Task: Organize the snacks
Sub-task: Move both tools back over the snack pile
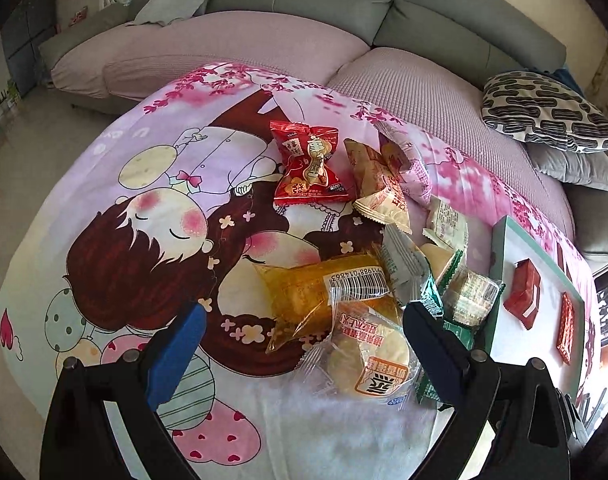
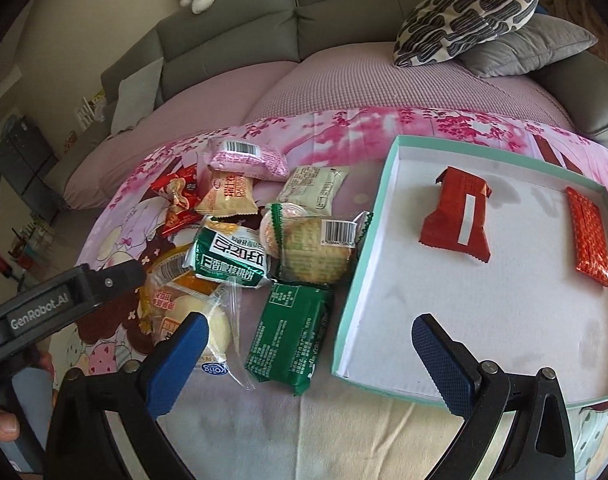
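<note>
The box [image 2: 345,300] filled the right of the right-wrist view, holding just two red packs [image 2: 455,216], both lying lengthwise toward the sofa. Most of the job looked undone: the pile [image 2: 264,240] sat left of the box on the worktop [image 1: 104,184]. The green pack [image 2: 288,336] lay nearest, long axis slanting up-right. Both the left tool [image 1: 304,332] and right tool [image 2: 307,340] gaped, empty.

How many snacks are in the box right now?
2: a dark red packet near the middle of the box, and an orange-red packet by its right wall. Nothing appears hidden.
</note>
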`<state>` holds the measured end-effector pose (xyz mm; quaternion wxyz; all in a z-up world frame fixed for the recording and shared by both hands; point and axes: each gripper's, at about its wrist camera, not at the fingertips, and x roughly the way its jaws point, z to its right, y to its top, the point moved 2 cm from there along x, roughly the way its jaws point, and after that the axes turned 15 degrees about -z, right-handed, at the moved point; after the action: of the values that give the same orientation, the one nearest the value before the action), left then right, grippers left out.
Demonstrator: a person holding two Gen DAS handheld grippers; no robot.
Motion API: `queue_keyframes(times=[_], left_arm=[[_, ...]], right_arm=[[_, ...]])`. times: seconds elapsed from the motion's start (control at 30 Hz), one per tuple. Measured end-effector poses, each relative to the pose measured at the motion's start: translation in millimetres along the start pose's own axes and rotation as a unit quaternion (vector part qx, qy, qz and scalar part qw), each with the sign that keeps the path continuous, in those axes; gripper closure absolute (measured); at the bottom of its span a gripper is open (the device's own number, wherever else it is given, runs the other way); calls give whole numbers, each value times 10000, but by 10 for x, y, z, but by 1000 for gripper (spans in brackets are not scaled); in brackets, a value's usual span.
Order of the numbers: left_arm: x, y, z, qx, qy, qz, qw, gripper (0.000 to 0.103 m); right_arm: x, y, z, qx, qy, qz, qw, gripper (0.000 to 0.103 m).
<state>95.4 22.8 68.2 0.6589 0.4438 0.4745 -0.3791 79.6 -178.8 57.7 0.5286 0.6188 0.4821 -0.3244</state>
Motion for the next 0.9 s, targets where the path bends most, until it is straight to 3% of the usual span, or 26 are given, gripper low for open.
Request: queue_keyframes(times=[0.27,0.4,0.9], left_arm=[[-28,4,80,284,151,29,9995,4],[-13,13,47,243,127,-16,9996,4],[189,2,167,459,-6,-338,9984,4]], right_arm=[[60,-26,-262,-550,9,13,9985,1],[92,-36,-321,-691,-30,11,9976,10],[251,-48,-347,-836,-23,-220,9963,11]])
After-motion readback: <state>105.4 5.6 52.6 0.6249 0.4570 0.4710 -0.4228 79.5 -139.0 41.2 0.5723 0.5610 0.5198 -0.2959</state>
